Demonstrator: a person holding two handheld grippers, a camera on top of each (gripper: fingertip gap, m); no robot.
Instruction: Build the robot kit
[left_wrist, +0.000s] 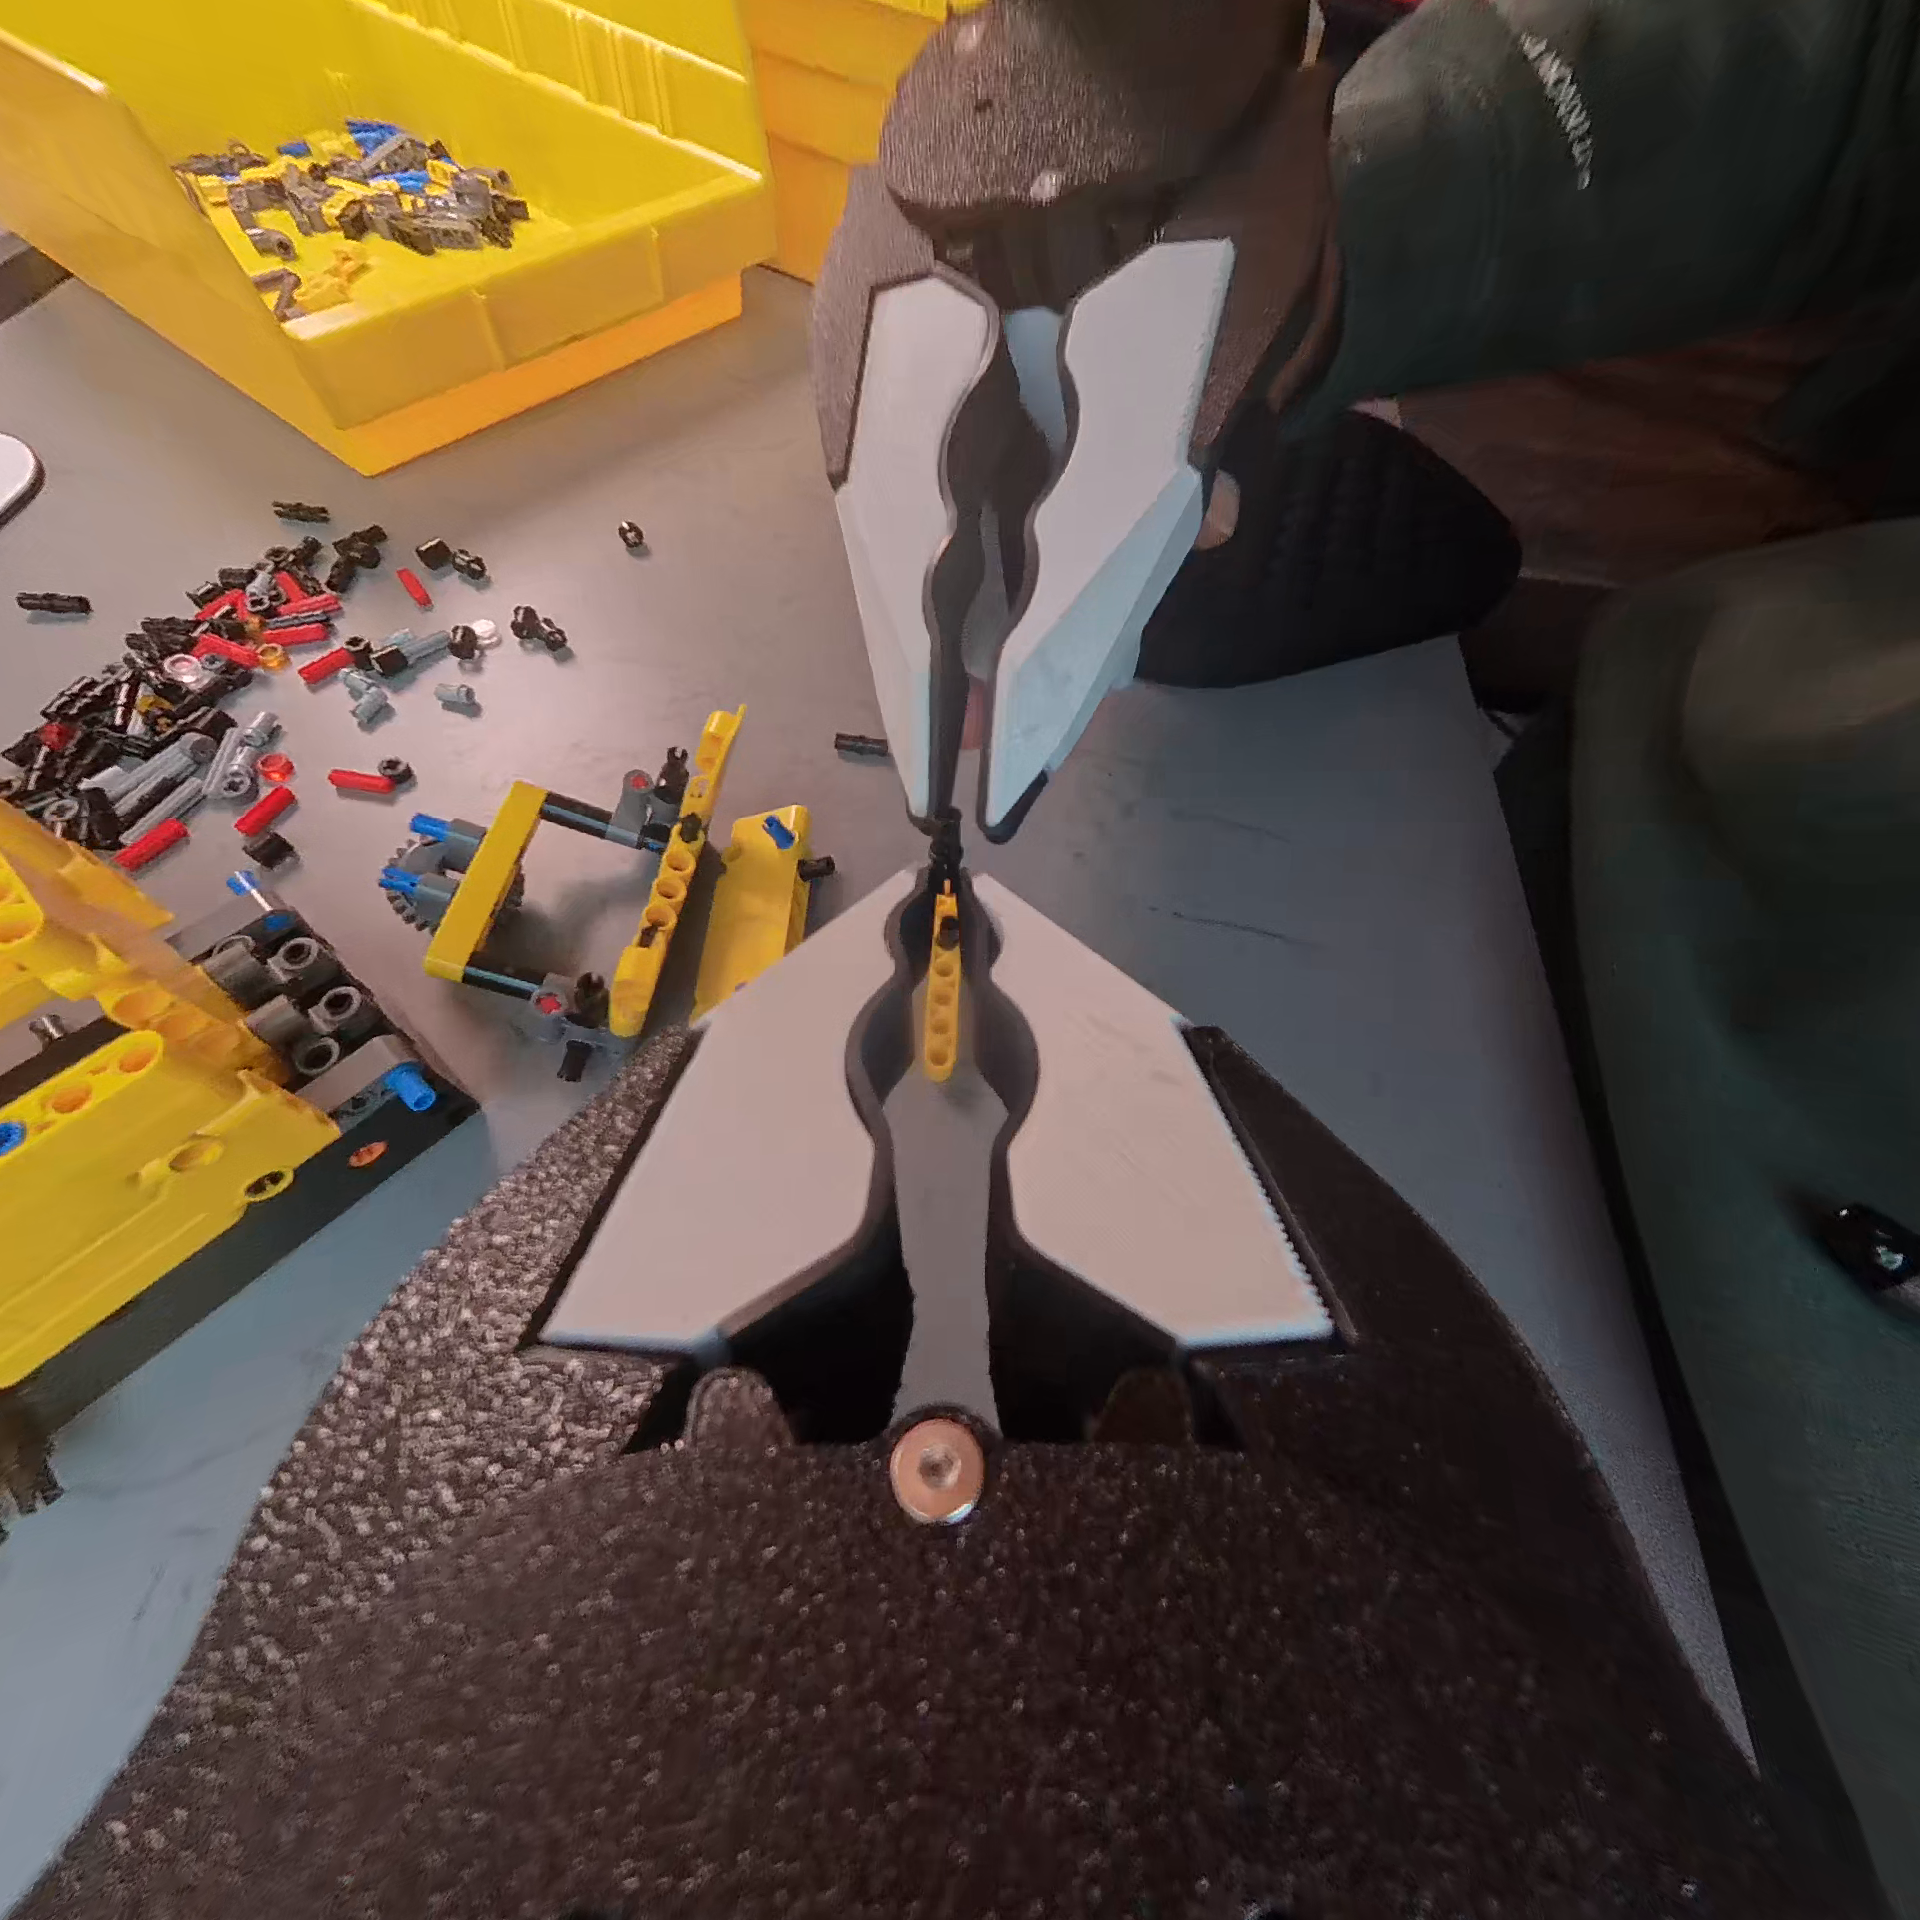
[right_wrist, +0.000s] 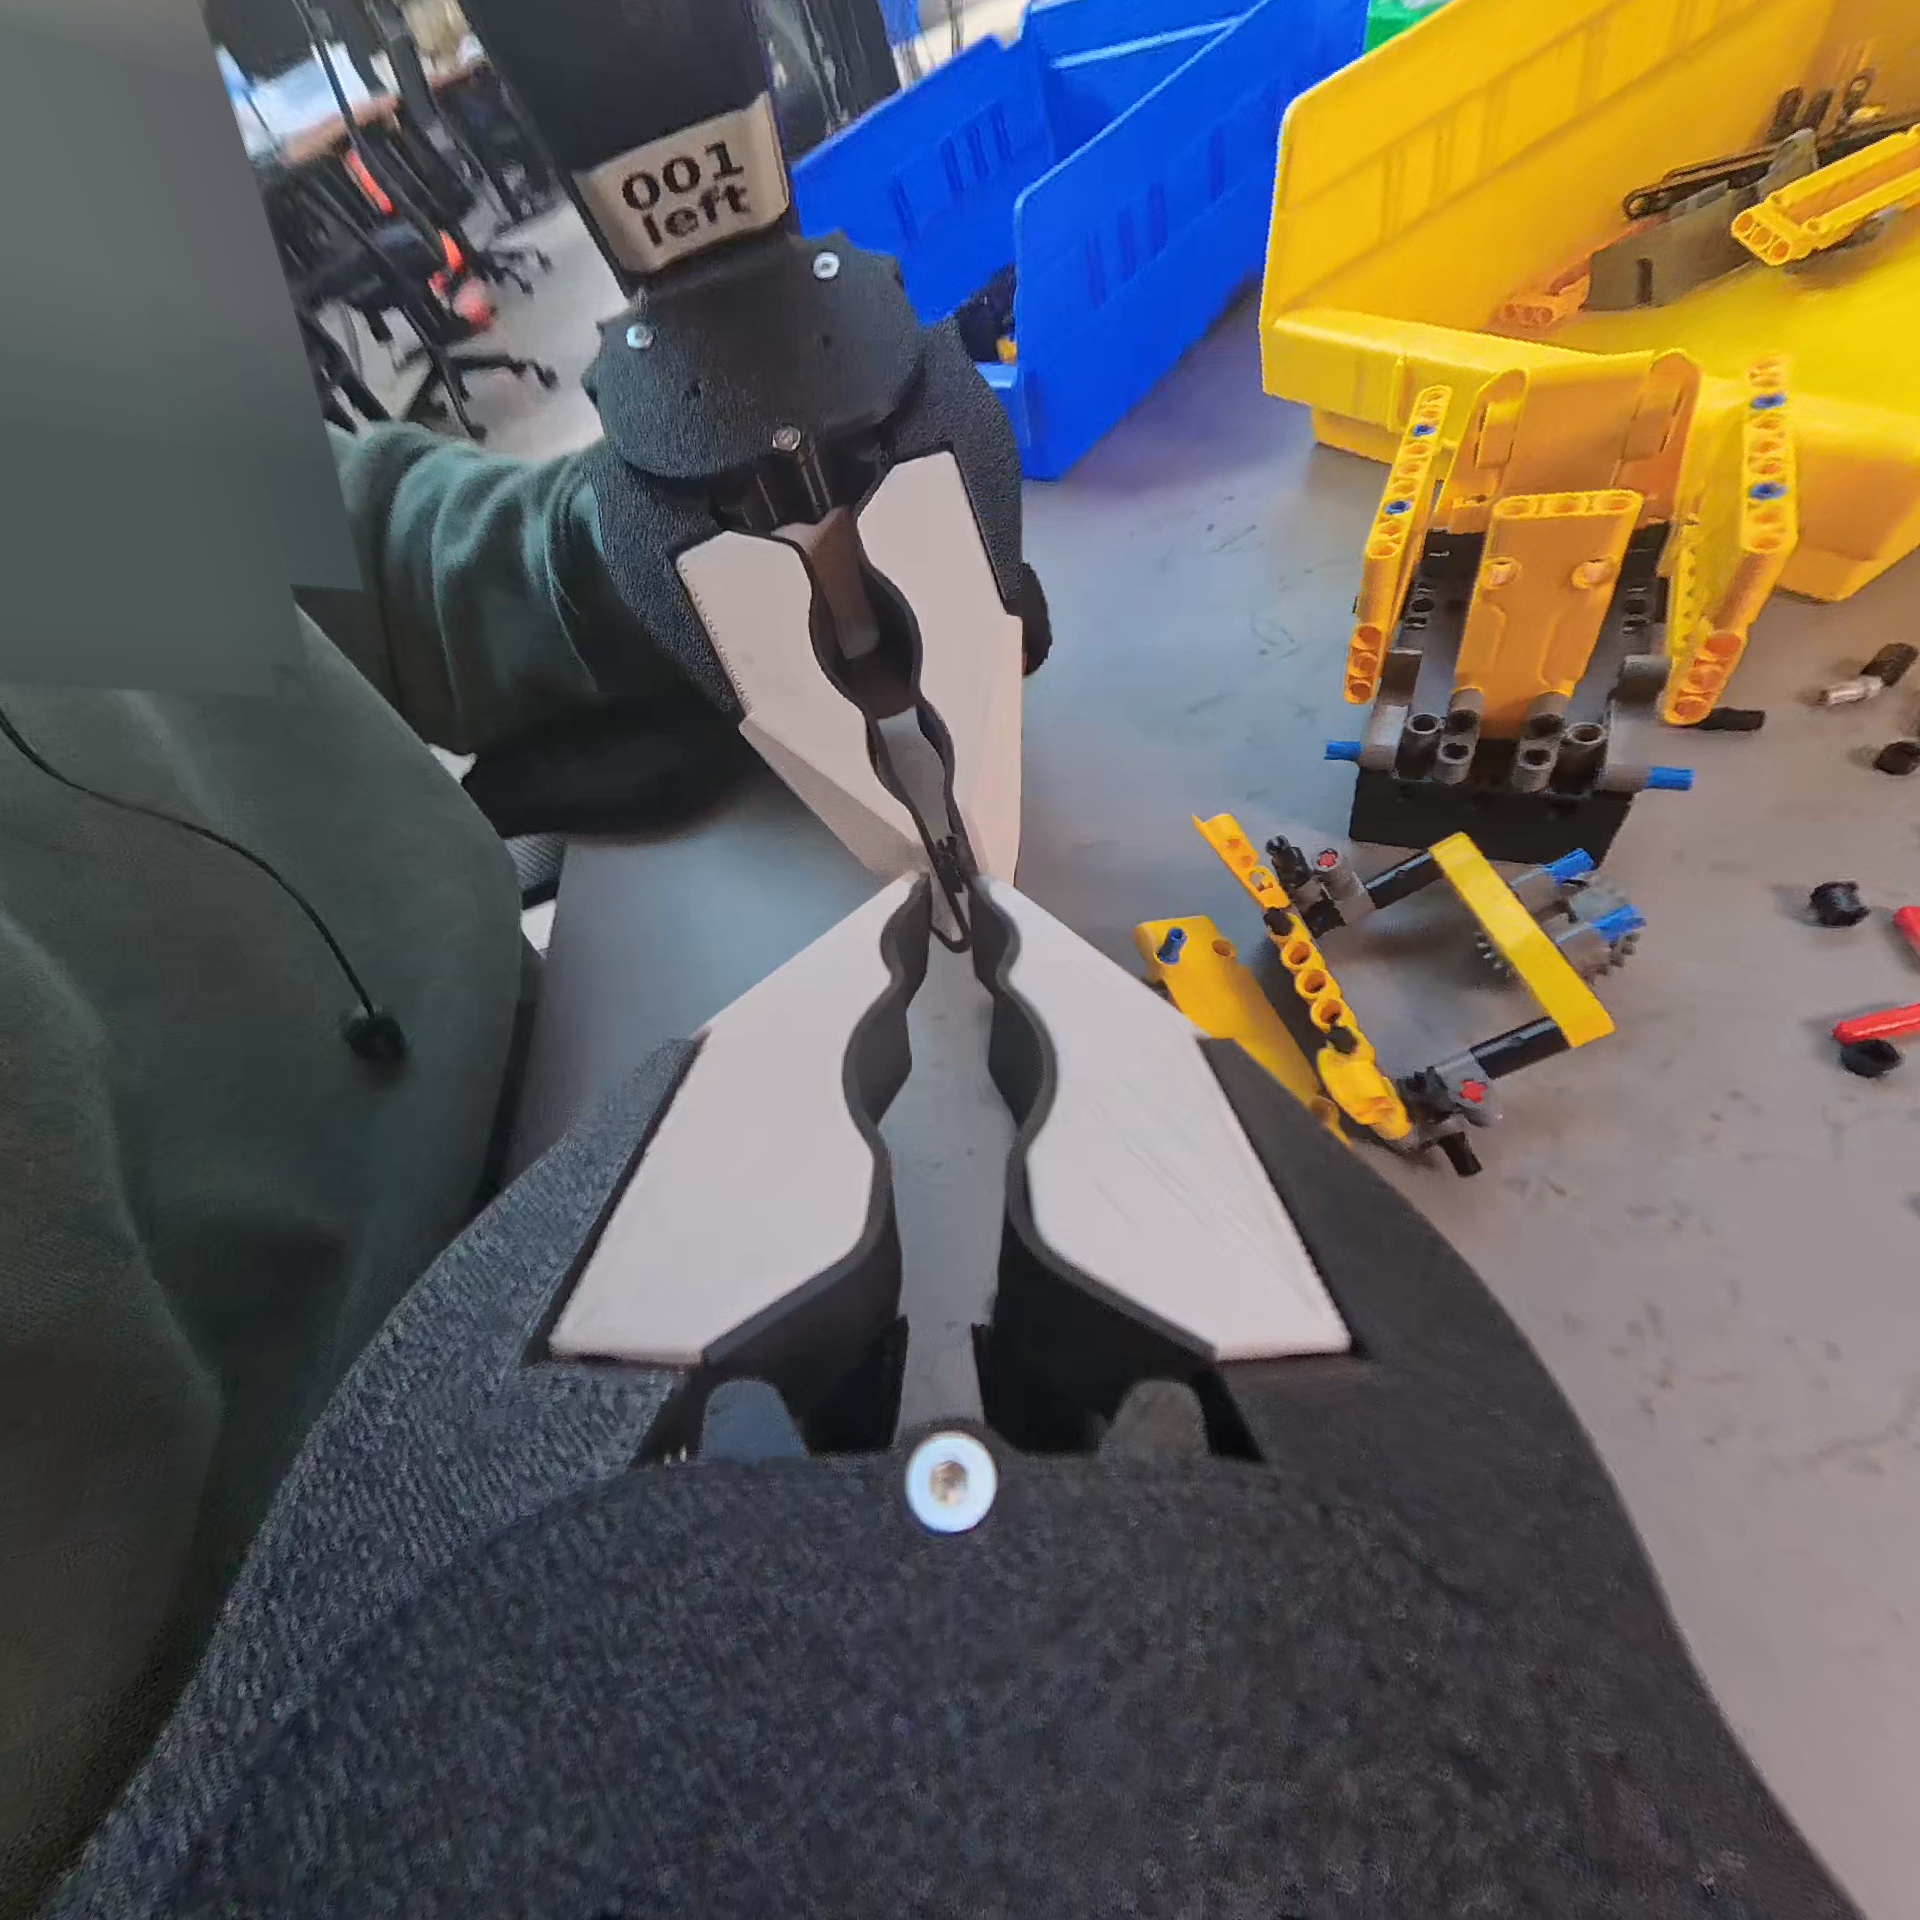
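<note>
Above the grey worktop (left_wrist: 1247, 831) our left claw (left_wrist: 943, 883) grips a yellow beam (left_wrist: 943, 997), while our right claw (right_wrist: 951, 894) pinches a black pin (right_wrist: 951, 873) tip-to-tip against it.

Matte grey surface (right_wrist: 1247, 644) with faint scuffs, yellow storage bins (right_wrist: 1455, 208) and blue bins (right_wrist: 1091, 260) at its far edge, black office chairs (right_wrist: 416, 281) on pale floor behind, even indoor light
</note>
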